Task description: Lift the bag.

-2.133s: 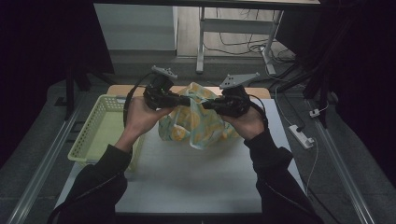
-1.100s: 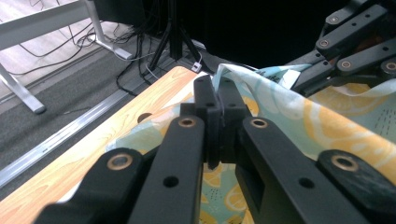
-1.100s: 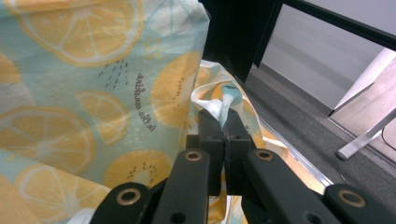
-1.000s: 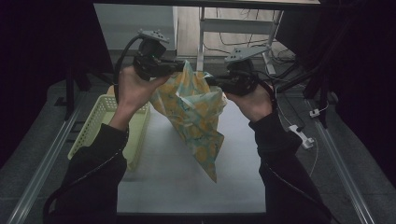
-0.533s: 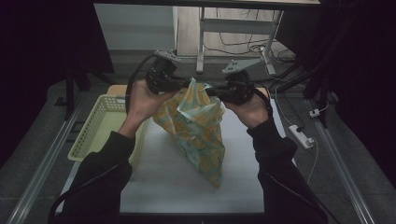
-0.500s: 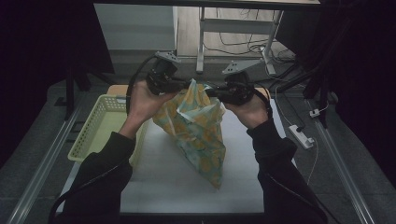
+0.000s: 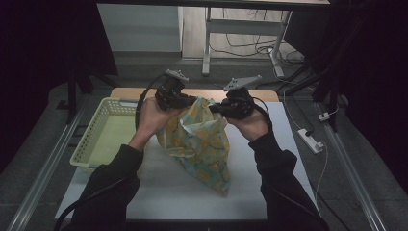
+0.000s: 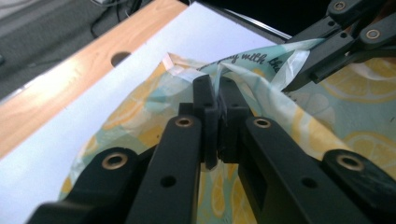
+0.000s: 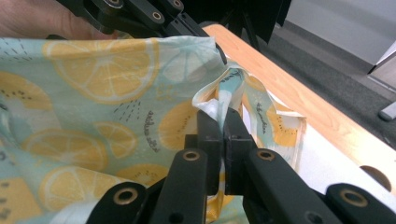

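Above table [image 7: 168, 192]: left gripper [image 8: 217, 100], right gripper [image 9: 222, 122] each clamp lemon-print cloth [image 7: 202, 144]; basket [image 7: 103, 139] partly hidden behind forearm.

Basket [image 7: 103, 139] blocks left; white mat [image 7: 284, 139] right free

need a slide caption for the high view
Left gripper and right gripper each pinch the lemon-print bag above the white table, beside a yellow basket.
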`<state>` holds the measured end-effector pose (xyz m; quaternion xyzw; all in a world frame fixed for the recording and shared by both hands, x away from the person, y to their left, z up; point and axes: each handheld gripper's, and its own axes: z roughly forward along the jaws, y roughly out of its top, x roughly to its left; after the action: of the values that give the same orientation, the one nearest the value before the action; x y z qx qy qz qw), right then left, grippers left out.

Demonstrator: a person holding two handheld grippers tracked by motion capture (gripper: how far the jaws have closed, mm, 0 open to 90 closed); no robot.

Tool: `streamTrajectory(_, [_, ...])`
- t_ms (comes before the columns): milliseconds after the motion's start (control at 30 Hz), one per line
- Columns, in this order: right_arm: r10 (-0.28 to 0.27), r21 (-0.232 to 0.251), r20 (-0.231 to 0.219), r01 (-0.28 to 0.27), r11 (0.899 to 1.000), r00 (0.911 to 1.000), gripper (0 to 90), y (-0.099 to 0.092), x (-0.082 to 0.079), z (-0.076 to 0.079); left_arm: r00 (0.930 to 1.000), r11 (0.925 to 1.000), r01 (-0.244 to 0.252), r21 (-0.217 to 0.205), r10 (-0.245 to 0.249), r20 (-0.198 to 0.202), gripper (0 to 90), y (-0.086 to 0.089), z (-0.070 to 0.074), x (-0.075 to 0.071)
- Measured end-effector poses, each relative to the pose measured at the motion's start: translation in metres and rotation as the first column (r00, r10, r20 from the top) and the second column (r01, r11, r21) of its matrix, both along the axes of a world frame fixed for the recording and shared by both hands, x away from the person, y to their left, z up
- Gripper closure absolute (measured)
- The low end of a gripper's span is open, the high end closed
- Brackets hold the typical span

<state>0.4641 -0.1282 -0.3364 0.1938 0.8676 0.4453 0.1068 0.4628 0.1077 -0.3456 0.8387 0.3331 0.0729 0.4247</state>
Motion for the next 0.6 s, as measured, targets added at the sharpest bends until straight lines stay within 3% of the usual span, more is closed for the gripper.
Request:
streamTrajectory(367, [-0.022,-0.015,-0.055,0.022,1.0,0.9982,87.0,0.001,0.009,-0.031,0.997,0.9999,-0.009,0.015,0.01,-0.077,86.5,-0.002,-0.038,0.012])
streamTrajectory(600, [-0.036,-0.006,-0.075,0.036,0.999,0.9966,84.3,-0.002,0.013,-0.039,0.9956,1.0,-0.005,-0.002,0.005,-0.094,83.3,-0.003,-0.045,0.015])
